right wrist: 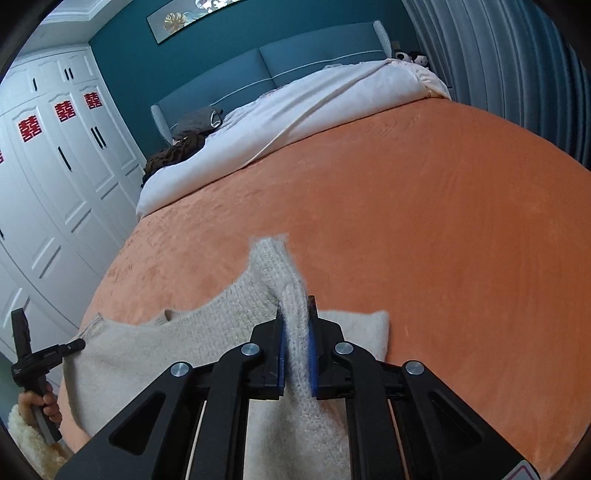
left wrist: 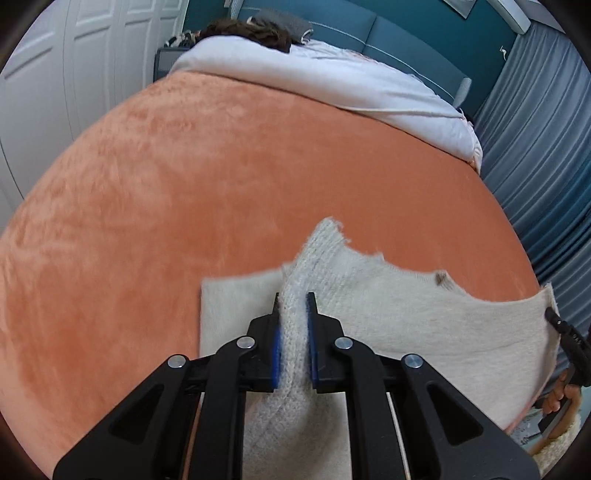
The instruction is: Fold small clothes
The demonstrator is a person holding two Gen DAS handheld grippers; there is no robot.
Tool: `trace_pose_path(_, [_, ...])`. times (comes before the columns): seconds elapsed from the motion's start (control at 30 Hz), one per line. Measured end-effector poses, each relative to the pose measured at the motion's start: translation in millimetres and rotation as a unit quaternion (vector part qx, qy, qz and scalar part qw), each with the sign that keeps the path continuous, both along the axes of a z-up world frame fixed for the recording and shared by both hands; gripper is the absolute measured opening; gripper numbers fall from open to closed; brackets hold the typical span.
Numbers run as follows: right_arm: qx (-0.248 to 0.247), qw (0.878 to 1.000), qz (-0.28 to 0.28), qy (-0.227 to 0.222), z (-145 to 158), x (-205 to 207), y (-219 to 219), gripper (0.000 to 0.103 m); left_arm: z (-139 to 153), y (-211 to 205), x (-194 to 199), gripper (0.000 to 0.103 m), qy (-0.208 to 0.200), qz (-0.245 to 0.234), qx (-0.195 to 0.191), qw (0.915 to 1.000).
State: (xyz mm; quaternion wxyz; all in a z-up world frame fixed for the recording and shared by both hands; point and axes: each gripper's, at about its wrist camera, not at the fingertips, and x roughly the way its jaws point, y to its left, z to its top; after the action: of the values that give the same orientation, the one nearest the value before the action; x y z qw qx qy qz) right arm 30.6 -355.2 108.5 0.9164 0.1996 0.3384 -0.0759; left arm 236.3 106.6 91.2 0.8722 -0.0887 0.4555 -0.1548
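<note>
A cream knitted garment lies near the front edge of the bed, on an orange blanket. My left gripper is shut on one ribbed strap or corner of it, which bunches between the blue pads. My right gripper is shut on the other ribbed corner of the same garment. The knit spans between the two grippers. The other gripper's body shows at the right edge in the left wrist view and at the left edge in the right wrist view.
A white duvet is pushed toward the teal headboard, with dark clothes beside it. White wardrobe doors stand on the left of the bed. Grey-blue curtains hang on the right.
</note>
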Motion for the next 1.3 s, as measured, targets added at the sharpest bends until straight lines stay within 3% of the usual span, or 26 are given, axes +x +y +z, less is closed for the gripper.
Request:
trace_pose_path(0.13, [0.031,0.999,-0.031,0.032,-34,40,-27,0.008,-21,-5,43,0.01,0.02,0.022,0.024,0.9993])
trace_pose_path(0.3, [0.008,0.988,-0.046,0.149,-116,79,-30,0.008,-91,-9,63,0.01,0.087,0.051,0.074,0.9922])
trace_pose_path(0.43, [0.015,0.988,-0.048,0.149,-111,82,-30,0.009,-90,-6,59,0.012,0.08,0.063,0.061,0.993])
trace_pose_path(0.5, [-0.005,0.989,-0.049,0.136,-93,75,-23,0.016,-77,-9,52,0.015,0.07,0.06,0.071,0.9933])
trace_pose_path(0.6, [-0.059,0.993,-0.048,0.09,-53,51,6,0.019,-38,-18,21,0.02,0.013,0.056,0.106,0.9927])
trace_pose_path(0.73, [-0.017,0.997,0.049,0.055,-35,30,82,0.019,-9,-59,-38,0.025,-0.025,0.014,0.09,0.9955])
trace_pose_path(0.83, [0.035,0.986,0.142,0.074,-56,25,159,0.018,-21,-102,-74,0.028,0.007,-0.035,0.06,0.9976])
trace_pose_path(0.93, [0.036,0.977,0.171,0.119,-90,18,197,0.014,-56,-125,-95,0.029,0.055,-0.056,0.087,0.9931])
trace_pose_path(1.0, [0.054,0.978,0.15,0.133,-102,1,179,0.004,-65,-113,-104,0.029,0.057,-0.056,0.088,0.993])
trace_pose_path(1.13, [0.051,0.99,0.049,0.123,-93,-51,96,0.002,-68,-61,-116,0.029,0.059,-0.022,0.112,0.9917])
trace_pose_path(1.2, [0.03,0.988,-0.025,0.148,-98,-75,50,0.0,-76,-34,-117,0.028,0.068,-0.008,0.088,0.9937])
trace_pose_path(1.3, [0.098,0.985,-0.058,0.128,-101,-110,8,0.0,-74,-20,-126,0.027,0.061,0.002,0.079,0.995])
